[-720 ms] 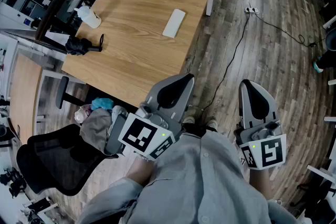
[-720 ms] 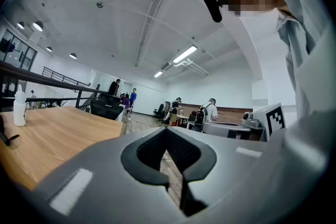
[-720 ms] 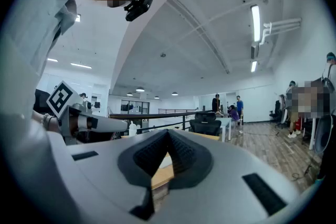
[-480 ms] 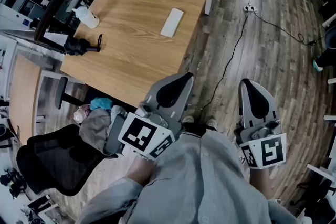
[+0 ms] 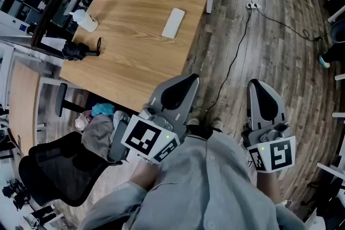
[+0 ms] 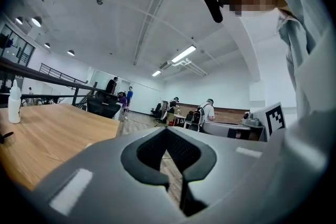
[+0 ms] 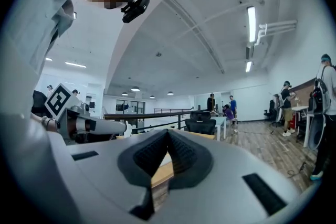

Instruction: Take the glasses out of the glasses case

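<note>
well, holding both tools low and level in front of a grey shirt (image 5: 210, 180), over the plank floor (image 5: 280, 51). left gripper (image 5: 187, 81) showing just at the near corner of the wooden table (image 5: 135, 56) in the head view, right gripper (image 5: 257, 84) off to the side over bare planks. left jaws closed tip to tip, nothing between them (only floor seen through the hollow behind the pads). right jaws closed the same way, empty too. white glasses case (image 5: 173, 23) lying flat on the table, lid down as far as can be told, toward the far right side and well apart from both grippers. farther left, a white bottle (image 5: 86, 21) standing upright near the edge, a black object (image 5: 79, 51) near it, too small to name. beside the table's near edge, a black office chair (image 5: 54, 169).
</note>
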